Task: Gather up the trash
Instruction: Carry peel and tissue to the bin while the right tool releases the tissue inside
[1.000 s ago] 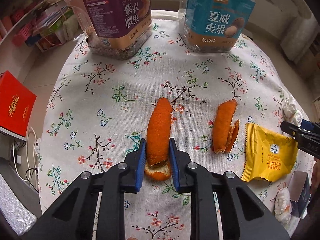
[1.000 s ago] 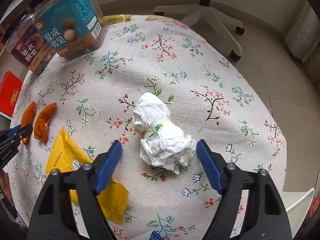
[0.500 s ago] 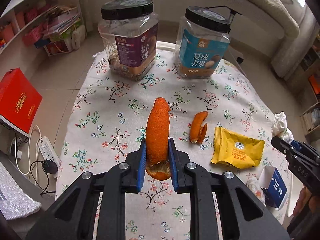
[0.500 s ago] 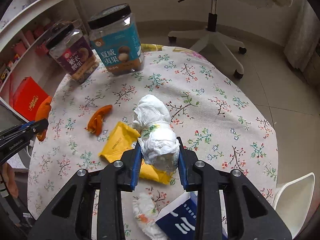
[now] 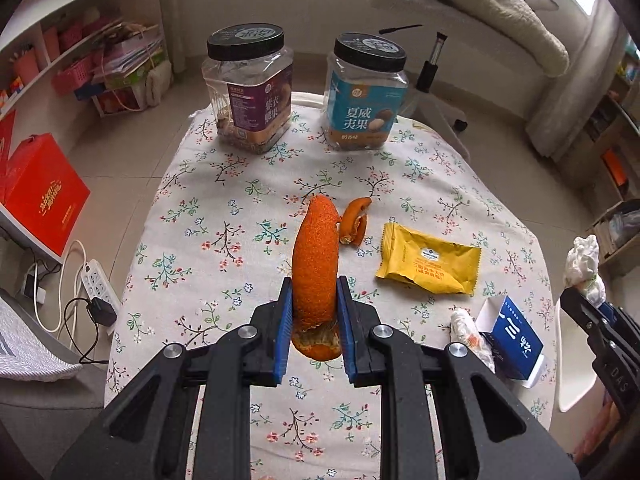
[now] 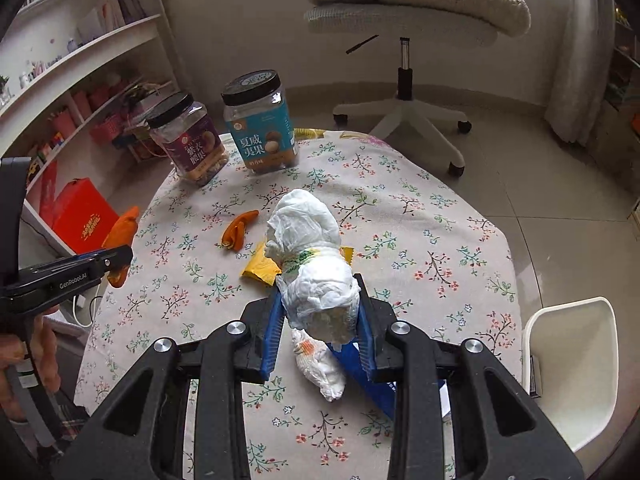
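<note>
My left gripper is shut on a long orange peel and holds it high above the floral table. My right gripper is shut on a crumpled white tissue, also held above the table. On the cloth lie a smaller orange peel, a yellow snack wrapper, a second small tissue wad and a blue and white carton. The left gripper with its peel shows at the left of the right wrist view.
Two black-lidded nut jars, one purple and one blue, stand at the table's far edge. A white bin stands beside the table on the right. A red box and a power strip lie on the floor left. An office chair stands behind.
Both grippers have risen well above the table, carrying the orange peel and the tissue. One second ago the right gripper was open around the tissue; it has since shut on it.
</note>
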A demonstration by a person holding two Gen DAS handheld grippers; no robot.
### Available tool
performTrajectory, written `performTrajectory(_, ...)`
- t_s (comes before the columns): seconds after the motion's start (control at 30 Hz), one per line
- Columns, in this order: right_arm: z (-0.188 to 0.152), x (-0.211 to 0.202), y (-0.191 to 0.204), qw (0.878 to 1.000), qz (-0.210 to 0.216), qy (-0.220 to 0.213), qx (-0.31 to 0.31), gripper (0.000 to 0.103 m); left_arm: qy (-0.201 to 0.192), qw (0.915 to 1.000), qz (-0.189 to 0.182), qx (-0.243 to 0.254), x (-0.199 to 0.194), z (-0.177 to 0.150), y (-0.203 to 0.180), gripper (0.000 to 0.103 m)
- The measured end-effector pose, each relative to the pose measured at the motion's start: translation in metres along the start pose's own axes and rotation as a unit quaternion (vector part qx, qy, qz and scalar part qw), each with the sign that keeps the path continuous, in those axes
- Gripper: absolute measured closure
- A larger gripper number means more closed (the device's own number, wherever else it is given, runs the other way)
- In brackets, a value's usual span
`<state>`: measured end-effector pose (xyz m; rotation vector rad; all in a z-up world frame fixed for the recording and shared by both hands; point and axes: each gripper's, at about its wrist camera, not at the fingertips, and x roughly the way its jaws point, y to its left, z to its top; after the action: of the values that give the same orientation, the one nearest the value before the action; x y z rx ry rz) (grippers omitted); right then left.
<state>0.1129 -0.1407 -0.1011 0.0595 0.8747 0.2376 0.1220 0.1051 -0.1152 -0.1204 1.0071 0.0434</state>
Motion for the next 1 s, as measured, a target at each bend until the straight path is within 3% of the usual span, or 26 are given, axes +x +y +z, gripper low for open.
performTrajectory(0.6,-0.018,-0.039,-0.073,0.997,-0.048,-0.042,0.052,0.072,-0.040,0.9962,-0.038,0.066,-0.015,-0.011,-0.100,0.082)
performTrajectory(1.0,-0.029,-0.072,-0.152,0.986,-0.108,-0.061,0.114,0.069,-0.052,0.9885,-0.079,0.118,-0.020,-0.023,-0.175,0.082)
